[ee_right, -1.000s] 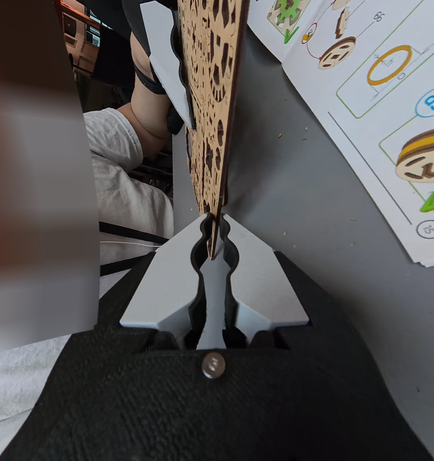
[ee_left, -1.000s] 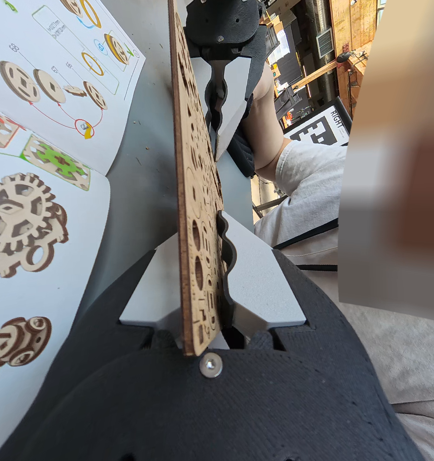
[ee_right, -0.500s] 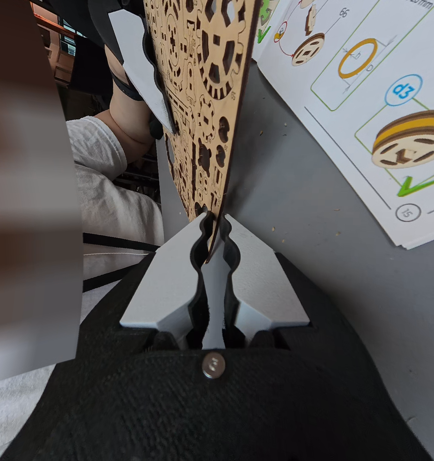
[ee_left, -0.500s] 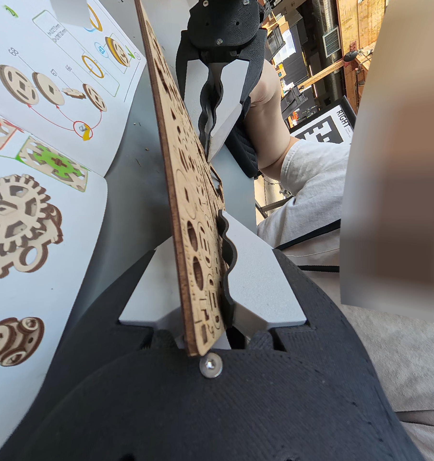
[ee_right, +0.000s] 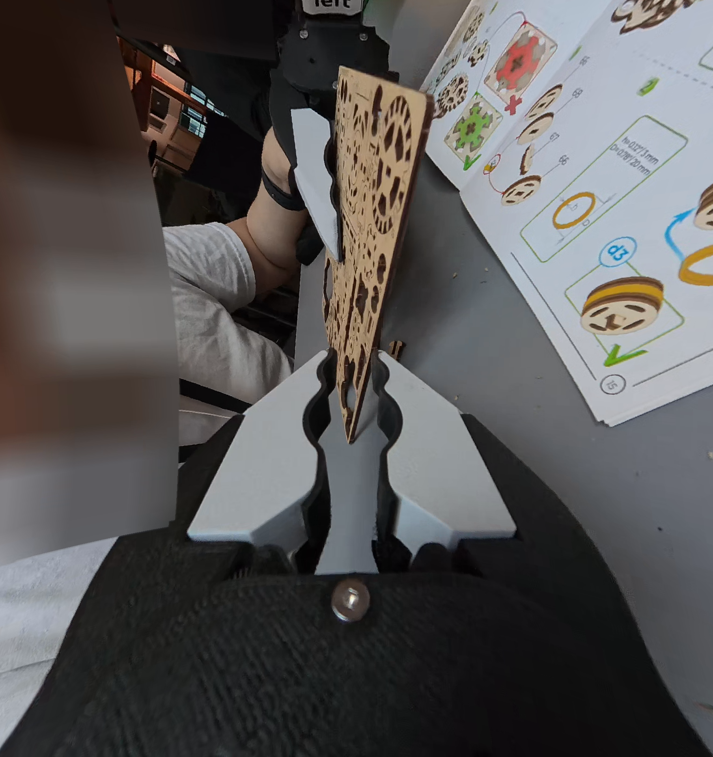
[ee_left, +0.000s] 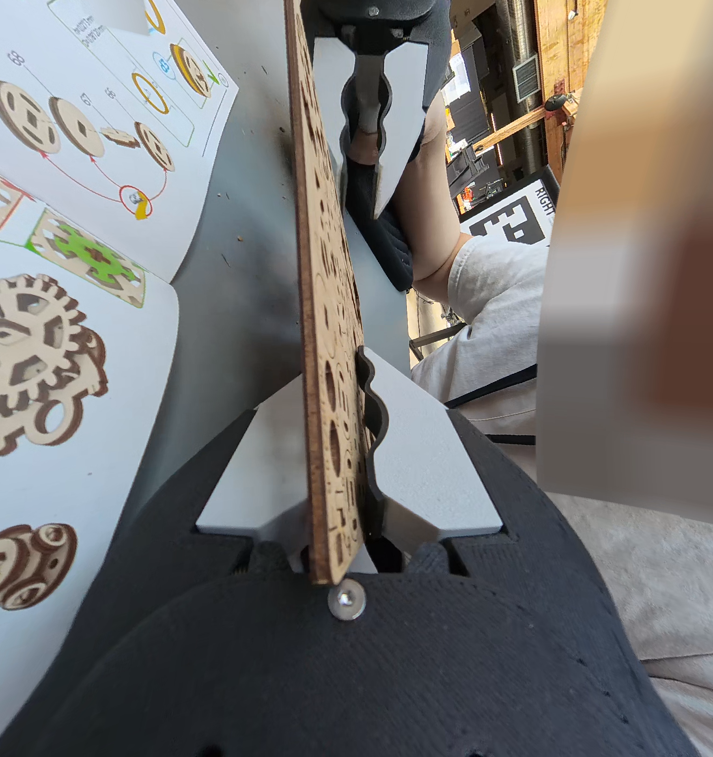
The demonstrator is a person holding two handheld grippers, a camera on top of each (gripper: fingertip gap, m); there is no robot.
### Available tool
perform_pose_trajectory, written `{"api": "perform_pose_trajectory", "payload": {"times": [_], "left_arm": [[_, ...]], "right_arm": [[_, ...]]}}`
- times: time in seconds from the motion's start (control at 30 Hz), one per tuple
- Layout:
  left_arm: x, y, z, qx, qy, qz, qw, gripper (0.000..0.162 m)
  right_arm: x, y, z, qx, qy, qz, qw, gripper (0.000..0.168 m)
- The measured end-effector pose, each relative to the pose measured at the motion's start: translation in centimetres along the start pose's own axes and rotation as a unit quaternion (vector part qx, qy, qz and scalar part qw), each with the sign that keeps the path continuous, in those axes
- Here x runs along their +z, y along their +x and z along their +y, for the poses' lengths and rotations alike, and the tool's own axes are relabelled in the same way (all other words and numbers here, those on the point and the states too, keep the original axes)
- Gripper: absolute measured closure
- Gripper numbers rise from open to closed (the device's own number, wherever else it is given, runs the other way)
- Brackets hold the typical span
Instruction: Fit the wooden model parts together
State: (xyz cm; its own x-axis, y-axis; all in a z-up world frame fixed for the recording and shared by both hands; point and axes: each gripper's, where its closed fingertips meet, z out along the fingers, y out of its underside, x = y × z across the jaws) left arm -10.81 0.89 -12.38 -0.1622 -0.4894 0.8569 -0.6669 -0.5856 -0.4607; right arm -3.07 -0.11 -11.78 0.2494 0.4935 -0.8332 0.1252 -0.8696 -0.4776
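Two grippers, one wooden sheet. Left gripper (ee_left: 334,430) jaws clamped on the laser-cut wooden parts sheet (ee_left: 326,311), sheet edge-on and upright, running deep between the grey fingers (ee_left: 424,463) almost to the screw at the base, extending forward over the grey tabletop (ee_left: 240,311). Right gripper (ee_right: 351,409) jaws apart, wide gap; lower corner of the wooden parts sheet (ee_right: 371,229) sits between the fingertips, close to the right-hand one, contact cannot be told, left-hand one clearly off it. In the right wrist view the sheet stands tilted, gear and wheel cut-outs visible on its face, far end held by the left gripper (ee_right: 334,164) with one grey finger pressed against the face. Small loose wooden piece (ee_right: 396,348) on the tabletop just behind the right fingertip. Instruction booklet (ee_right: 617,213) open flat on the tabletop beyond, to the right of the sheet; same booklet (ee_left: 60,286) left of the sheet in the left wrist view. Person's arm and light sleeve (ee_left: 486,286) past the tabletop edge.
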Motion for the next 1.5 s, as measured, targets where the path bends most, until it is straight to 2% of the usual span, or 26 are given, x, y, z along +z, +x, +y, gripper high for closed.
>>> {"api": "perform_pose_trajectory", "payload": {"times": [0.1, 0.2, 0.27, 0.3, 0.33, 0.77, 1.5], "left_arm": [[0.2, 0.2, 0.3, 0.002, -0.011, 0.004, 1.0, 0.159], [0.3, 0.2, 0.3, 0.002, -0.012, 0.004, 1.0, 0.159], [0.3, 0.2, 0.3, 0.002, -0.012, 0.004, 1.0, 0.159], [0.3, 0.1, 0.3, 0.002, -0.012, 0.004, 1.0, 0.159], [0.2, 0.1, 0.3, 0.002, -0.011, 0.004, 1.0, 0.162], [0.4, 0.2, 0.4, 0.004, -0.017, 0.008, 1.0, 0.162], [0.7, 0.0, 0.8, 0.0, -0.02, -0.008, 1.0, 0.16]], "right_arm": [[-0.3, -0.1, -1.3, 0.0, 0.042, 0.005, 0.999, 0.145], [0.7, 0.8, -0.2, 0.007, 0.006, 0.037, 0.999, 0.144], [1.5, 0.8, 0.6, 0.011, -0.018, 0.036, 0.999, 0.147], [1.7, 0.7, 0.7, 0.009, -0.023, 0.032, 0.999, 0.161], [1.7, 0.6, 0.5, 0.004, -0.017, 0.029, 0.999, 0.164], [1.8, 0.2, 0.6, 0.042, -0.016, -0.019, 0.999, 0.166], [2.0, 1.8, 1.2, 0.013, -0.033, 0.052, 0.998, 0.162]]}}
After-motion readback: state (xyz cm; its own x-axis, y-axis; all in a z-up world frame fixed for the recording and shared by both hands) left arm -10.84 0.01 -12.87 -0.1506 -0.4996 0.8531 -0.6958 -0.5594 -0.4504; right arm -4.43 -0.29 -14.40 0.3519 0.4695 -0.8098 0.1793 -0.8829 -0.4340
